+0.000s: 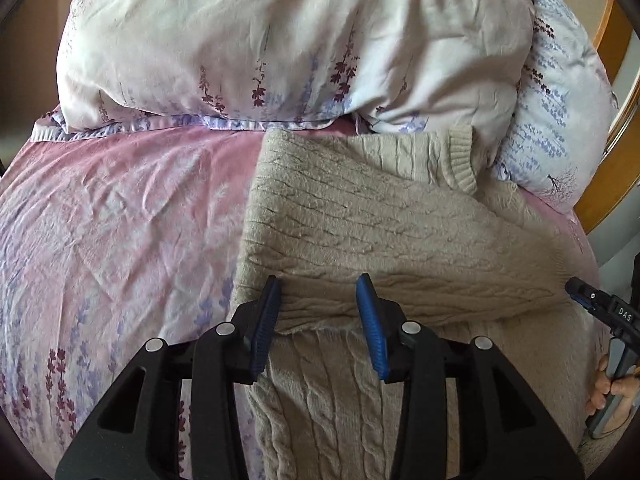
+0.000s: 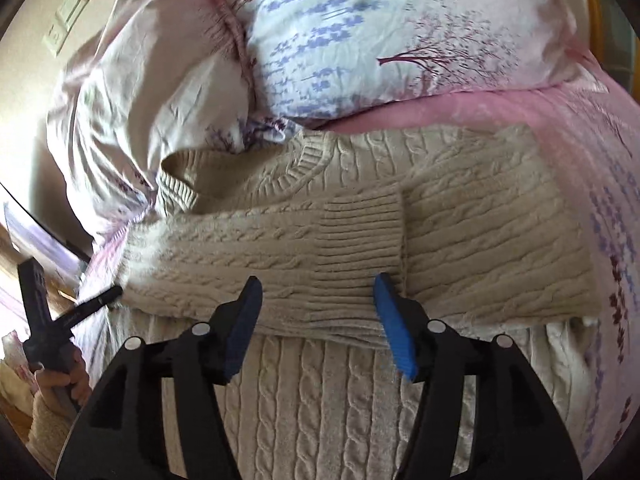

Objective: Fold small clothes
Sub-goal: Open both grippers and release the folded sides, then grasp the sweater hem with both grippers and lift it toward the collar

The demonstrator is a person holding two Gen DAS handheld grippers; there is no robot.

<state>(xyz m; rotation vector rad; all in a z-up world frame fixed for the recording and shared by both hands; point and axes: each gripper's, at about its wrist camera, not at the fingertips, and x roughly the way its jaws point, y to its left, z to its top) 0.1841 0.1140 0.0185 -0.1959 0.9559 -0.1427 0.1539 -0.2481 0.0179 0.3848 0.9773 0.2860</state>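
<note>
A beige cable-knit sweater [image 1: 360, 220] lies on the pink bed, its sleeves folded across the body. In the left wrist view my left gripper [image 1: 320, 292] is open and empty, its blue pads hovering over the edge of a folded sleeve. My right gripper's tip [image 1: 580, 294] shows at the right edge by the sweater's side. In the right wrist view the sweater [image 2: 460, 208] has a ribbed cuff [image 2: 360, 236] lying across it. My right gripper [image 2: 318, 290] is open and empty just above that cuff. The left gripper [image 2: 114, 292] shows at the left, touching the sleeve's shoulder end.
Floral pillows [image 1: 260, 40] sit behind the sweater at the head of the bed. The pink floral sheet [image 1: 120, 220] spreads to the left. A wooden bed frame [image 1: 608, 132] is at the right. A wall switch [image 2: 68, 12] is at upper left.
</note>
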